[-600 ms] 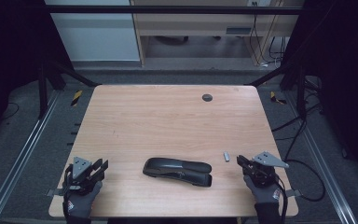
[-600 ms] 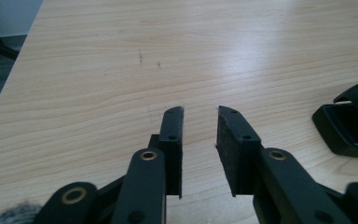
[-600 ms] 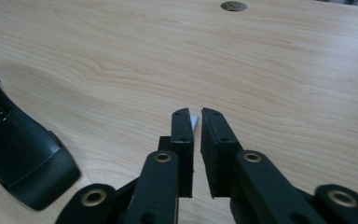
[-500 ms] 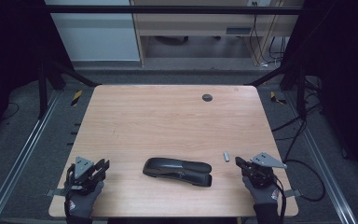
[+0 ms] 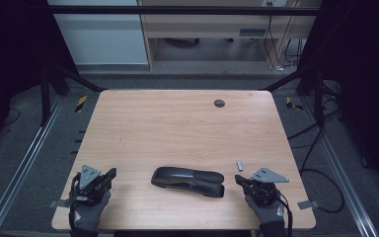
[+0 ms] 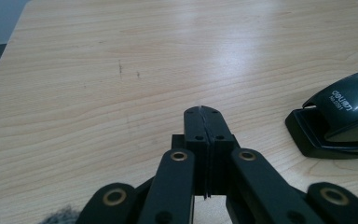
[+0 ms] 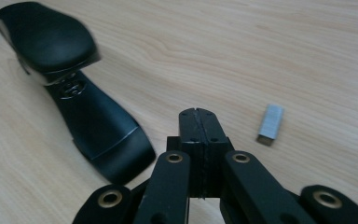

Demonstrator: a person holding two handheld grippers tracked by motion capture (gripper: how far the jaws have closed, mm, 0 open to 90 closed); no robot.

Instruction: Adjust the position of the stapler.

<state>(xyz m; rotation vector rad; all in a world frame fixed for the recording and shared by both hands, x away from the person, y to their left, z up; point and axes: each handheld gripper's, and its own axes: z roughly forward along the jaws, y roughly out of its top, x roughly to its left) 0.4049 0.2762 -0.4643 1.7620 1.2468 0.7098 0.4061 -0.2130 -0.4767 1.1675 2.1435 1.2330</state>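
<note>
While lying flat in the lower middle of the high view, black stapler (image 5: pixel 188 181) sits between both tongs, long axis across the frame, touched by neither. Just past its right end, near the lower right of the frame, small grey strip of staples (image 5: pixel 240 165), apart from the stapler and close ahead of the right tongs (image 5: pixel 239 179). Pale wooden surface (image 5: pixel 177 123) otherwise bare up to a dark round grommet (image 5: pixel 219 103) in the upper right.

Likely trouble: staple strip thin and slick, so could skid or snap apart under a pinch from a poor angle; stapler's smooth curved top could slip out of a narrow grip, or pivot on the wood if pushed at one end.

Left tongs (image 6: pixel 203 111) fully closed, pads pressed together, holding nothing, resting low beside the stapler's left end. Right tongs likewise closed tight on nothing, touching neither stapler nor staples.
</note>
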